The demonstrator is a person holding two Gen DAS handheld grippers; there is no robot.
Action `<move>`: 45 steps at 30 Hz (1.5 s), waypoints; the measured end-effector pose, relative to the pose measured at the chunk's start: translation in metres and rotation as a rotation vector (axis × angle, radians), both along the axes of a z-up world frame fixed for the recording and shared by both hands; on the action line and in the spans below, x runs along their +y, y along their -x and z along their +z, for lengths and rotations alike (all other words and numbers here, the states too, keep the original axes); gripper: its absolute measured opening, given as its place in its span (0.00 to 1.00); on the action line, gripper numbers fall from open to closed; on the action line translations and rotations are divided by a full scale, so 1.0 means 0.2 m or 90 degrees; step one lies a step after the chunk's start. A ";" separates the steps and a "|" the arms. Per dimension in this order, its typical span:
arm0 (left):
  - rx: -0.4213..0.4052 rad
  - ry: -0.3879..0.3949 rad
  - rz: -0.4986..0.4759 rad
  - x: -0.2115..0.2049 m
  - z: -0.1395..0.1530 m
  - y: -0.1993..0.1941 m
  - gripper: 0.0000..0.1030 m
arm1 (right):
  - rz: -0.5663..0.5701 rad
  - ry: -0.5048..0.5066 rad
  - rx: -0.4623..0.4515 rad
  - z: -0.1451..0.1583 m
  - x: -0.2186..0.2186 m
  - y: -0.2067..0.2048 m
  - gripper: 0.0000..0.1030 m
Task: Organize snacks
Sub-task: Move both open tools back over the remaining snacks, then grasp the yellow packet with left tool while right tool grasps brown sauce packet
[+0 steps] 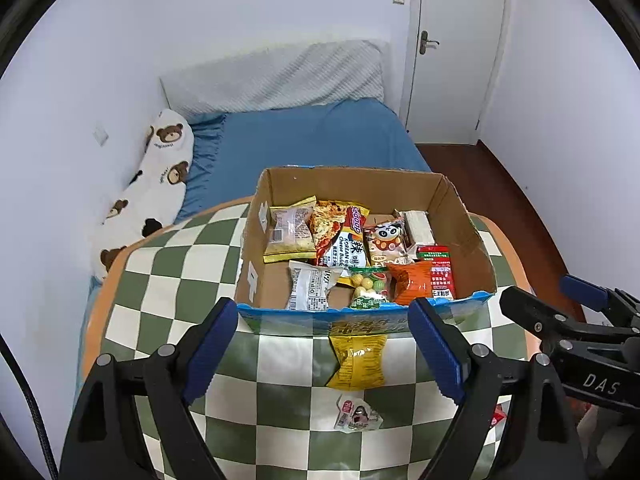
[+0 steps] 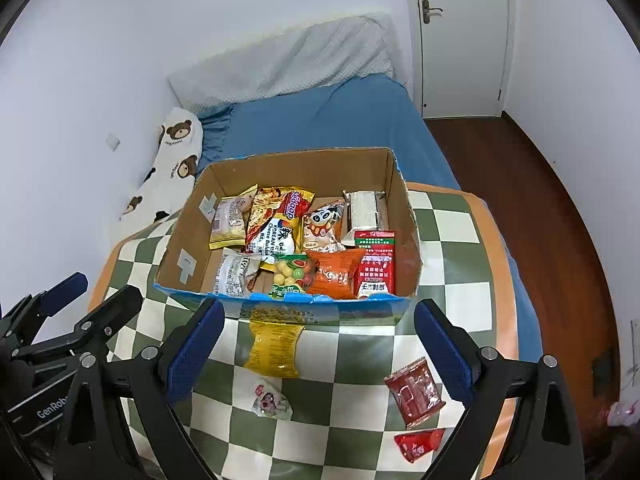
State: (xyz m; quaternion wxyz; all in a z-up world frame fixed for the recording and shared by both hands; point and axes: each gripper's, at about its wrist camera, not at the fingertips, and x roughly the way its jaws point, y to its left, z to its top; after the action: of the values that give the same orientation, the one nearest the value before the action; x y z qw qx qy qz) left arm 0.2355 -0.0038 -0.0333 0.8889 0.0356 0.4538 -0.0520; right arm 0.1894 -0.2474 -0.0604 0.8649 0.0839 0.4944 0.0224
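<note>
A bed (image 1: pixel 320 136) with a blue sheet fills the far part of the room, with a bear-print pillow (image 1: pixel 160 184) along the wall at the left and a white door (image 1: pixel 452 48) behind it. On the near end lies a green-and-white checkered cloth (image 1: pixel 176 264) with an orange border, and on that cloth stands an open cardboard box (image 1: pixel 352 184), its near rim edged in blue.

Most of the snacks already sit inside the box: a noodle packet (image 2: pixel 276 220) marked Sedaap near the middle, a panda packet (image 2: pixel 324 224) to its right, a red carton (image 2: pixel 376 264) against the right wall, an orange bag (image 2: pixel 336 272) beside it, and a candy bag (image 2: pixel 292 274) at the near rim.

Outside the box, a yellow packet (image 1: pixel 356 360) lies on the cloth touching the box's near wall, partly tucked under it. A small white wrapper (image 1: pixel 358 418) lies just nearer than that. In the right wrist view two red sachets, the larger one (image 2: pixel 414 392) and the smaller one (image 2: pixel 418 444), lie well to the right of these.

The left gripper (image 1: pixel 324 348) hangs above the cloth with its jaws spread and nothing between them; the yellow packet lies below the gap. The right gripper (image 2: pixel 316 354) is likewise released and empty. The box's near wall stands between both grippers and the snacks inside.
</note>
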 end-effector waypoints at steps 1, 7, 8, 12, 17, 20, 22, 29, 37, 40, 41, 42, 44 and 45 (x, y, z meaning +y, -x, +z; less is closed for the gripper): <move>-0.001 0.001 0.001 0.00 0.00 0.01 0.84 | -0.002 -0.003 -0.002 0.00 0.00 0.01 0.95; 0.028 0.020 0.009 0.00 -0.05 0.03 0.84 | -0.031 -0.029 0.010 -0.04 -0.08 0.08 0.95; 0.038 0.025 0.011 0.01 -0.08 0.03 0.84 | -0.039 -0.035 0.018 -0.07 -0.11 0.09 0.95; 0.090 0.019 0.025 0.03 -0.24 0.05 0.85 | -0.082 -0.051 0.096 -0.31 -0.26 0.13 0.95; 0.173 0.000 0.029 0.03 -0.53 0.07 0.85 | -0.088 -0.029 0.214 -0.74 -0.41 0.15 0.95; 0.203 -0.016 0.031 0.03 -0.67 0.09 0.85 | -0.059 0.007 0.268 -0.96 -0.42 0.14 0.95; 0.230 -0.015 0.034 0.02 -0.77 0.08 0.84 | -0.042 0.026 0.283 -1.07 -0.41 0.13 0.95; 0.288 0.007 0.043 -0.02 -0.96 -0.06 0.84 | -0.052 0.052 0.308 -1.27 -0.41 0.10 0.73; 0.374 0.002 0.005 -0.20 -1.23 -0.27 0.84 | -0.123 -0.098 0.364 -1.36 -0.43 0.16 0.70; 0.351 0.001 -0.009 -0.23 -1.24 -0.29 0.82 | -0.112 -0.089 0.376 -1.38 -0.42 0.16 0.71; 0.349 0.006 -0.012 -0.23 -1.24 -0.29 0.72 | -0.106 -0.080 0.375 -1.39 -0.40 0.17 0.71; 0.350 0.013 -0.016 -0.24 -1.24 -0.28 0.57 | -0.097 -0.067 0.375 -1.39 -0.39 0.17 0.71; 0.343 0.005 -0.022 -0.24 -1.23 -0.26 0.55 | -0.086 -0.046 0.370 -1.39 -0.37 0.18 0.71; 0.339 0.001 -0.026 -0.24 -1.22 -0.24 0.54 | -0.081 -0.033 0.366 -1.39 -0.35 0.19 0.70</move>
State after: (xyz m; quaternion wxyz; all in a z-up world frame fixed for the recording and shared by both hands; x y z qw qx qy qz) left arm 0.2838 -0.0512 -0.2777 0.7368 0.0292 0.6710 -0.0776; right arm 0.1511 -0.3172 -0.3379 0.6867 0.1398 0.7121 -0.0435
